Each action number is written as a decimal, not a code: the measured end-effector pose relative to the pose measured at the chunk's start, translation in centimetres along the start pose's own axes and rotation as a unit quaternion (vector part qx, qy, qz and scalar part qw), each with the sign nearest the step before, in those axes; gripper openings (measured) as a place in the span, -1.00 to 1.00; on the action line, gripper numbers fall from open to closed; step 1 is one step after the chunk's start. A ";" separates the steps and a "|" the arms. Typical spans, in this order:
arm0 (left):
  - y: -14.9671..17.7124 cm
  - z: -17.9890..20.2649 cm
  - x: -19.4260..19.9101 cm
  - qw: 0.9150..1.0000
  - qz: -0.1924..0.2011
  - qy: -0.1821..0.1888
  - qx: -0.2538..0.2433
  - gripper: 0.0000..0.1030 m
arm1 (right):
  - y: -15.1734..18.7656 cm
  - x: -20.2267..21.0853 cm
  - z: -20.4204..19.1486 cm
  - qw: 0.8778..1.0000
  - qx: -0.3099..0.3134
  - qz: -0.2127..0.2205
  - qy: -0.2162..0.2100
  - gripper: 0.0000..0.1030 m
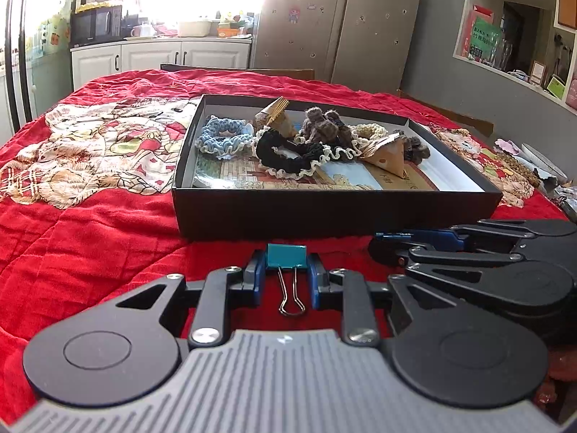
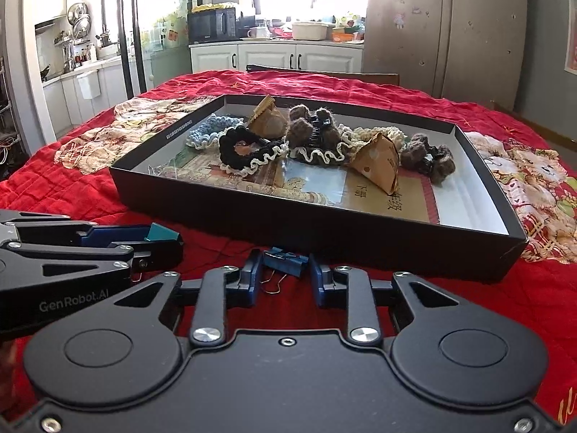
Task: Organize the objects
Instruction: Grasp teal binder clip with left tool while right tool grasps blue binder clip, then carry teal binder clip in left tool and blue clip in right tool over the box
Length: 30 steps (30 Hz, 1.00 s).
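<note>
Here, nearest to me, my left tool [image 1: 286,278] is clamped on a teal binder clip [image 1: 286,256], pads pressed against both sides of its body, the wire handles pointing back toward me over the red quilt [image 1: 90,238]. My right tool [image 2: 285,278] sits just beside it, to the right, and it has a blue binder clip [image 2: 283,260] between its fingers; the clip lies tilted, its wire handles splayed out to the left on the quilt. The pads look to be touching the clip's ends (the fit is snug, though I cannot swear to how firmly).

Just beyond both tools stands the shallow black box [image 1: 324,213], its near wall facing me, resting on the quilt-covered table. Inside, on a printed sheet that lines the bottom, lie a light blue crocheted scrunchie [image 1: 223,137] at the left, a black scrunchie with cream trim [image 1: 288,155] in the middle, fuzzy brown hair claws [image 1: 324,124] behind it, a cream scrunchie [image 1: 371,130], and two folded brown paper cones [image 1: 387,157].

Farther off are white kitchen cabinets [image 1: 155,57], a black microwave [image 1: 95,25], a bright window and a tall grey refrigerator [image 1: 339,18].
</note>
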<state>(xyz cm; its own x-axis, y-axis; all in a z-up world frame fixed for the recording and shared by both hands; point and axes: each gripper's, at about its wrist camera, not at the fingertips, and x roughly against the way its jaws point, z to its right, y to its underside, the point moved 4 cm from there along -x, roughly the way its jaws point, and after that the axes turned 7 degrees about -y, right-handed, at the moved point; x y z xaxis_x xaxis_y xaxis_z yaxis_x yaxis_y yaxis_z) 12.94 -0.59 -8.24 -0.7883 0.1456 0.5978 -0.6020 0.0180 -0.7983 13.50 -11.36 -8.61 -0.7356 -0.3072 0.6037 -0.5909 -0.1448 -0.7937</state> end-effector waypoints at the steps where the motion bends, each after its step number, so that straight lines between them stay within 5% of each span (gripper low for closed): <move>1: 0.0 0.0 0.0 1.000 0.000 0.000 0.000 -0.46 | 0.0 0.0 0.0 1.000 0.002 0.001 0.000 -0.49; 30: -2.9 0.7 3.3 0.999 0.032 0.041 0.006 -0.46 | -1.9 6.3 0.7 0.995 0.019 0.090 -0.027 -0.50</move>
<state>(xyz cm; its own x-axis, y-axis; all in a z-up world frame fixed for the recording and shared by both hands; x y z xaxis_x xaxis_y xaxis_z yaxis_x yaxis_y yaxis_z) 12.00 -0.84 -3.86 -0.8124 0.2257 0.5376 -0.5529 -0.0053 -0.8332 10.22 -13.68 -3.33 -0.8085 -0.3820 0.4476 -0.4380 -0.1174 -0.8913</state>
